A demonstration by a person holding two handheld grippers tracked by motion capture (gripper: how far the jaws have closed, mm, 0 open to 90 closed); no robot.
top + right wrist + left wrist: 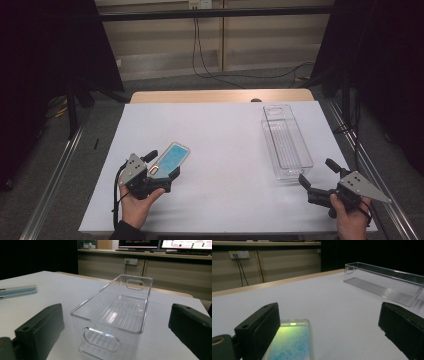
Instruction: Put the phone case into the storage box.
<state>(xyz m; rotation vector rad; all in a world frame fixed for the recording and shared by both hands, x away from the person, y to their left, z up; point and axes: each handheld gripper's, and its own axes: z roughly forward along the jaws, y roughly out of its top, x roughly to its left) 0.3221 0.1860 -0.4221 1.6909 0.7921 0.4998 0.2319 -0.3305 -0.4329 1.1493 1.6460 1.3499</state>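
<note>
A phone [171, 157] with a blue-green screen lies flat on the white table [225, 130] at the front left. My left gripper [162, 165] is open, its jaws wide apart at the phone's near end. In the left gripper view the phone [292, 342] rests close against the left jaw, with a wide gap to the right jaw. A clear, empty plastic bin [286, 141] stands lengthwise at the right. My right gripper [316, 171] is open just short of the bin's near end. The right gripper view looks straight into the bin [117, 312], with the phone [17, 291] far left.
The table's wooden back edge [220, 96] shows beyond the white sheet. Metal rails [55, 170] run along both sides of the table. Black curtains hang left and right, and cables [200, 50] trail over the floor behind. The left gripper view shows the bin [384, 285] far right.
</note>
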